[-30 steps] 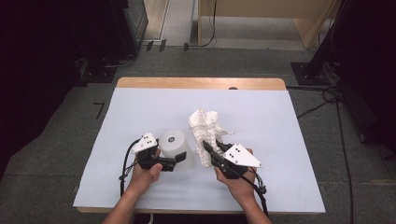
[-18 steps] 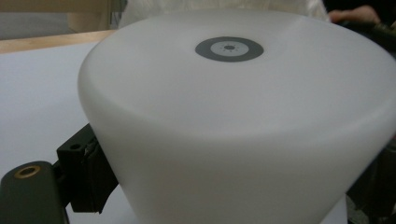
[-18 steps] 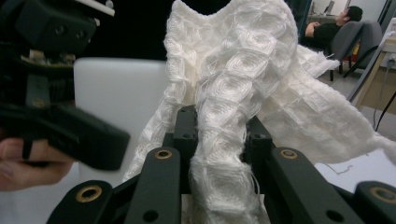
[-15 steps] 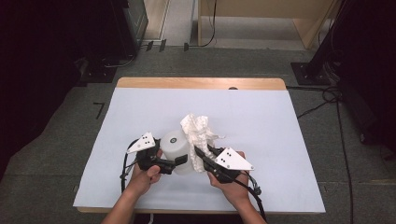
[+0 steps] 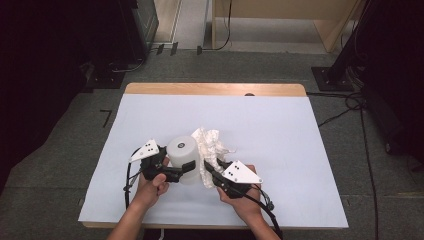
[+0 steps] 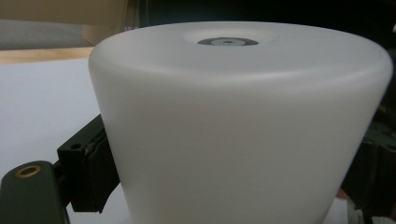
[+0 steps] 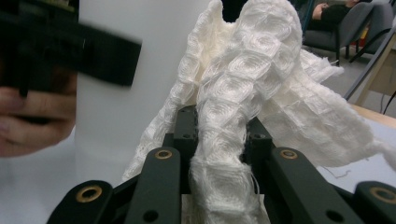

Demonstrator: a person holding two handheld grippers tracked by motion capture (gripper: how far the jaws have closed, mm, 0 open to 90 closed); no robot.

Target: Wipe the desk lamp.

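Note:
A white tapered cup (image 5: 181, 149) stands upside down on the white-covered table (image 5: 280, 135), with a grey round mark on its top (image 6: 227, 42). My left gripper (image 5: 184, 165) is shut on it from the left; a black pad (image 6: 93, 170) presses against its side. My right gripper (image 5: 208, 168) is shut on a crumpled white woven cloth (image 5: 210, 142). The cloth (image 7: 247, 74) rises from between the jaws and lies against the cup's right side (image 7: 140, 107). The left gripper's jaw (image 7: 70, 51) shows blurred at the upper left of the right gripper view.
The table's wooden far edge (image 5: 215, 89) borders grey carpet. Dark equipment (image 5: 60, 45) stands at the back left, and a black stand with cables (image 5: 350, 85) at the right. A wooden desk (image 5: 280, 20) is at the back. Open table surface lies to the right and beyond the cup.
My right gripper has moved left with the cloth, bringing it from beside the cup to against the cup's side. The left gripper and cup have stayed in place.

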